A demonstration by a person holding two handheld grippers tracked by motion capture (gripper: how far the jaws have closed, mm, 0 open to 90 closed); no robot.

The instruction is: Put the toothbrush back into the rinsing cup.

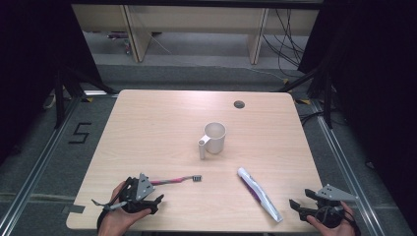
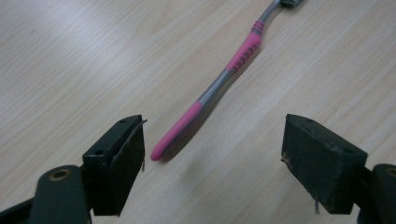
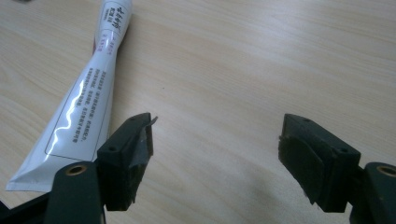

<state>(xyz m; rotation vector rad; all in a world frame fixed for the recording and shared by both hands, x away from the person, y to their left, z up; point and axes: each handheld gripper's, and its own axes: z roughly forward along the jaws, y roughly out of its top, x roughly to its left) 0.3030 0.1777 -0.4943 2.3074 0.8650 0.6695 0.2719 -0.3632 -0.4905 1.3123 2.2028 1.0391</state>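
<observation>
toothbrush [image 2: 219,86] | flat, bristle head points away from left gripper [image 2: 212,158] | jaws apart, empty

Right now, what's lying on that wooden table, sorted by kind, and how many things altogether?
Toothbrush: 1, pink and grey
Toothpaste tube: 1, white
Mug: 1, cream, upright
Total: 3

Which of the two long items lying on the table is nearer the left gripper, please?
The pink-and-grey toothbrush: its handle end lies just ahead of the left gripper, whereas the toothpaste tube lies toward the right gripper.
</observation>
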